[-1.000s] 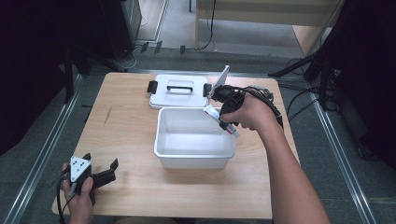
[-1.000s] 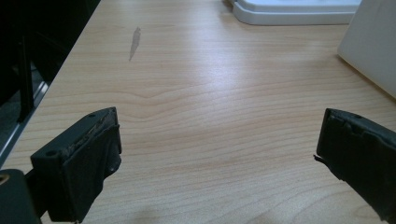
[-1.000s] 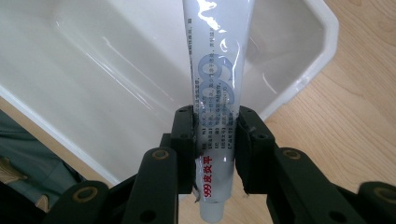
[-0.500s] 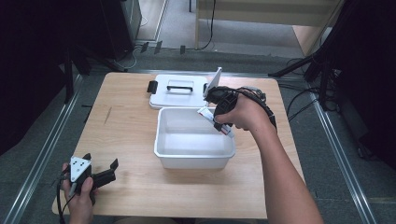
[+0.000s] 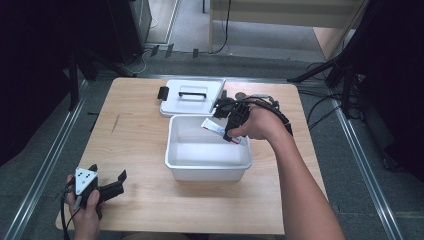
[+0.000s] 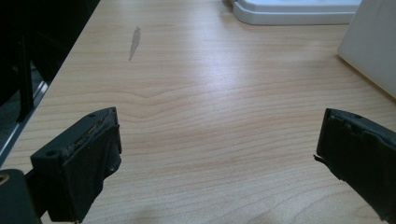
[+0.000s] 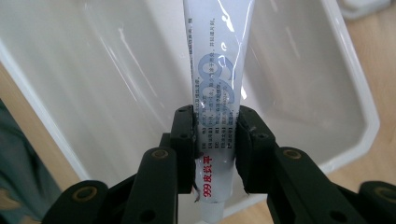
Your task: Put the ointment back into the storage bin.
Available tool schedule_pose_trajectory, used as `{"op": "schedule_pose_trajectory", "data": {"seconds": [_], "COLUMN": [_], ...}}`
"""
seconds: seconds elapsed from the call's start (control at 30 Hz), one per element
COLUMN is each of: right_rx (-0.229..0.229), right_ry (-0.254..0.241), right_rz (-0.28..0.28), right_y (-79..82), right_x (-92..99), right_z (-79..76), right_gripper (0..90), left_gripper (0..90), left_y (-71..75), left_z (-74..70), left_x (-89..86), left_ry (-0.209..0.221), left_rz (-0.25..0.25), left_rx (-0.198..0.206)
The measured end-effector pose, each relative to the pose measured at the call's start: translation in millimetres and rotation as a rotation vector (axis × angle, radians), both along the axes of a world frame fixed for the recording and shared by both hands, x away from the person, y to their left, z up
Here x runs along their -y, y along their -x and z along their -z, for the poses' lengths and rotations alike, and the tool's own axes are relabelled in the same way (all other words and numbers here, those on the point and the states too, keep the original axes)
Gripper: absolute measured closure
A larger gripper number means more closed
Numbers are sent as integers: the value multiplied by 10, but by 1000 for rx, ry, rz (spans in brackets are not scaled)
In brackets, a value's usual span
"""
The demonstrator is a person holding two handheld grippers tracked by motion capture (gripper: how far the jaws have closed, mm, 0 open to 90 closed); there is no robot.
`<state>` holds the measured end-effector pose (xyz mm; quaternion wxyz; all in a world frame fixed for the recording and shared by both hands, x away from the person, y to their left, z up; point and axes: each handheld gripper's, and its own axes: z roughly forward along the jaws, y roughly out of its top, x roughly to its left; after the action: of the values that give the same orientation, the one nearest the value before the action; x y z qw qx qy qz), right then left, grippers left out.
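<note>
A white tube (image 7: 217,70) with blue and red print is pinched between the black jaws of my right gripper (image 7: 215,140). In the high view the right gripper (image 5: 231,126) holds this tube (image 5: 214,127) tilted over the back right part of the white plastic bin (image 5: 207,172), tube tip pointing left into it. My left gripper (image 5: 107,187) rests at the table's front left corner. Its jaws stand wide open in the left gripper view (image 6: 217,154), with bare wood between them.
A white lid (image 5: 192,96) with a handle and black clasps lies flat behind the bin. The bin's wall (image 6: 373,51) and the lid's edge (image 6: 294,11) appear in the left gripper view. Cables trail near the back right table edge.
My right hand has carried the tube leftward and lower, from above the bin's back right rim to over its inside. The left gripper has stayed put.
</note>
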<state>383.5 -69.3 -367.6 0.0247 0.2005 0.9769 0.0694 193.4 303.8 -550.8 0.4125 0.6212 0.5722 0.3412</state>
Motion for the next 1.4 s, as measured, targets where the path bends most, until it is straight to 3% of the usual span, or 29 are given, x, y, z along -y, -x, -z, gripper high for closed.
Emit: {"op": "schedule_pose_trajectory", "data": {"seconds": [0.13,0.27,0.57,1.4], "right_rx": [42,51,55,23], "right_ry": [10,-5,-12,-6], "right_rz": [-161,-232,-271,-265], "right_y": [66,100,102,91], "right_x": [-24,-25,-6,67], "right_z": [38,55,84,232], "right_gripper": [719,719,719,719], "left_gripper": [6,6,6,6], "left_y": [0,0,-1,-1], "left_z": [0,0,0,0], "left_x": [1,1,0,0], "left_ry": [-1,-1,0,0], "left_rz": [-1,-1,-1,-2], "left_rx": [0,0,0,-1]}}
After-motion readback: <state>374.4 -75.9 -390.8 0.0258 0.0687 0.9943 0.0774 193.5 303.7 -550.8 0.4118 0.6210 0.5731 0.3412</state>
